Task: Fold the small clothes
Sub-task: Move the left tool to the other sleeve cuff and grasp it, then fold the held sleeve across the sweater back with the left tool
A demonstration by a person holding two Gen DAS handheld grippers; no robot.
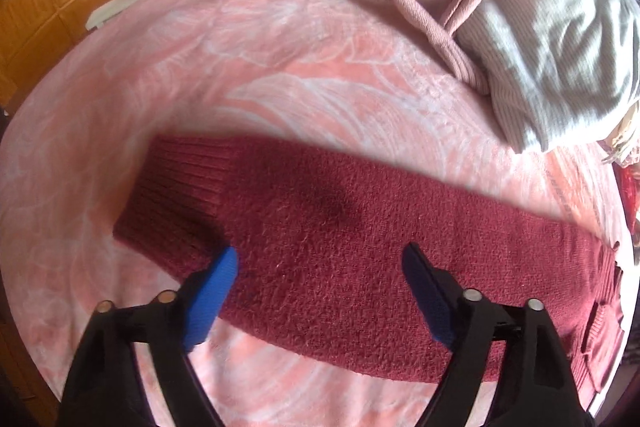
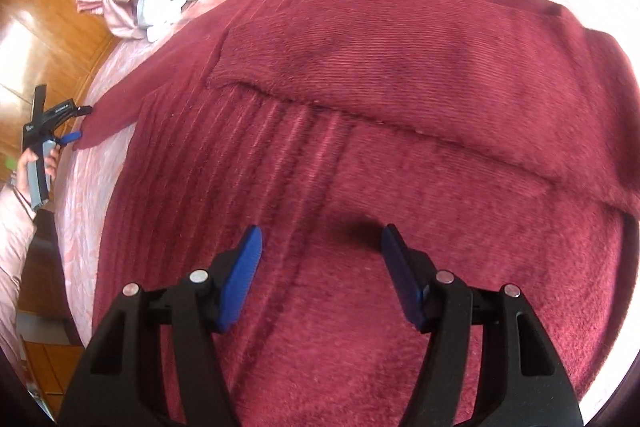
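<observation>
The dark red knitted sweater [image 2: 360,131] lies flat on the bed's pink blanket [image 1: 240,39], one sleeve [image 2: 400,79] already folded across the chest and the other sleeve [image 1: 320,227] stretched out to the side. The left claw [image 1: 320,259] hangs spread over this sleeve near its ribbed cuff [image 1: 176,195], and the right claw [image 2: 320,243] is spread above the body, neither pinching anything. If the left claw bites too deep, I think it can catch the blanket together with the fluffy sleeve, and the fold can drag the body crooked while nothing holds it.

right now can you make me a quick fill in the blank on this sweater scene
The sweater is dark ____.
One sleeve lies folded ____ the sweater's body.
The left gripper hovers over the other ____, its jaws open.
The blanket under it is ____ and white.

Missing: red; across; sleeve; pink
</observation>
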